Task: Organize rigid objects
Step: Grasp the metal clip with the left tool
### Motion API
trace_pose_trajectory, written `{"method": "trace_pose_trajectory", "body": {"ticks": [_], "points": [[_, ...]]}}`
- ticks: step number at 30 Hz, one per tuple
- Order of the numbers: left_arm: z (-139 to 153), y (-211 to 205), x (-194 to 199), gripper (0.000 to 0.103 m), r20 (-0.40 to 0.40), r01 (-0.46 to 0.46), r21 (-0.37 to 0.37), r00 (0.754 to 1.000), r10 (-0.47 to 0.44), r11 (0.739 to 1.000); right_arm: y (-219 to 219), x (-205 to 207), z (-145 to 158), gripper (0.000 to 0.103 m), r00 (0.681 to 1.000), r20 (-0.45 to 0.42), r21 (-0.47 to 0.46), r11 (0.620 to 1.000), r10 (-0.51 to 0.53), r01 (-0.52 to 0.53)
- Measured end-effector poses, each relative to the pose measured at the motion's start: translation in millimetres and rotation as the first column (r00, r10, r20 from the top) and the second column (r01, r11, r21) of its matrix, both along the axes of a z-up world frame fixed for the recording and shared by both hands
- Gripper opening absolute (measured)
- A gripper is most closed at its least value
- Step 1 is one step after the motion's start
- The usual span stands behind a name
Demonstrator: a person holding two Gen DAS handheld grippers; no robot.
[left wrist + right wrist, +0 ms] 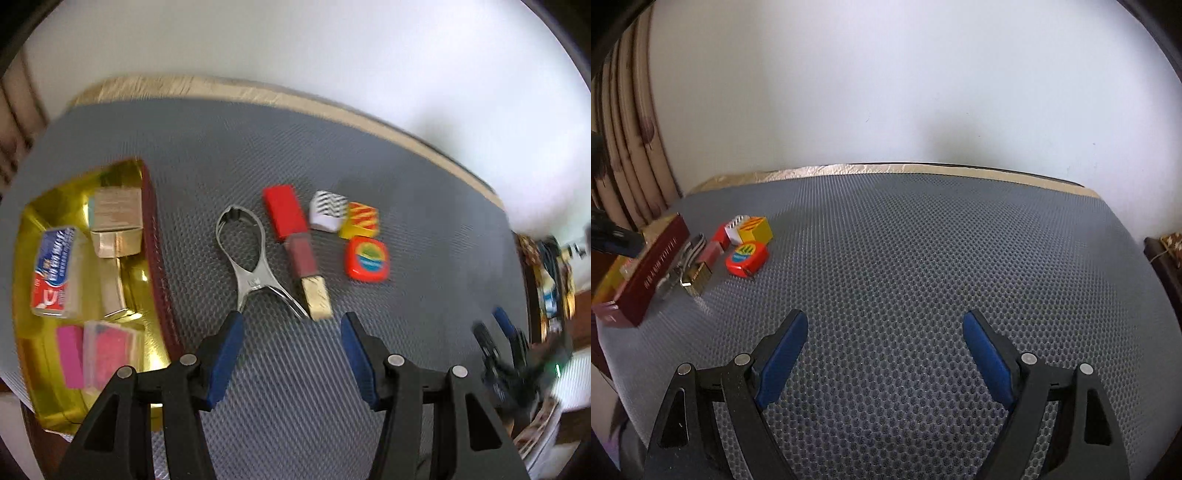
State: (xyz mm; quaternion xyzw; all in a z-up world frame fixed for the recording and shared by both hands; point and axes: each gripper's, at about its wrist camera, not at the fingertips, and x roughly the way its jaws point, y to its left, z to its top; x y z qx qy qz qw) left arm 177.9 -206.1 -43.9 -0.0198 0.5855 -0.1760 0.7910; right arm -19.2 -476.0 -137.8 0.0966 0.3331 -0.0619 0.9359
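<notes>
home room, striped curtain at table's left edge, plain white wall behind, grey mat on table

Grey honeycomb-textured mat over a tan-edged table. On it: gold-lined box, metal tongs, red lipstick, three small patterned blocks.

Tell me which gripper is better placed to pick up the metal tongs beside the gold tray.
The left gripper: it is open, with the metal tongs just ahead of it. The right gripper, also open, faces bare mat, the tongs far to its left.
</notes>
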Motion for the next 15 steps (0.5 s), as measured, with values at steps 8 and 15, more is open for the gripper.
{"method": "trace_pose_trajectory", "body": {"ticks": [8,15], "points": [[-35.8,-2.1,45.2,0.056,-0.077,-0.074,0.058,0.994,0.078,0.996,-1.9,-6.4,0.2,0.086,1.000,0.018,0.027,0.999,0.022,-0.023],[-57.8,-13.8,61.8,0.056,-0.108,-0.072,0.089,0.991,0.082,0.993,-1.0,-4.2,-1.5,0.088,0.999,0.007,0.044,0.998,0.038,-0.039]]}}
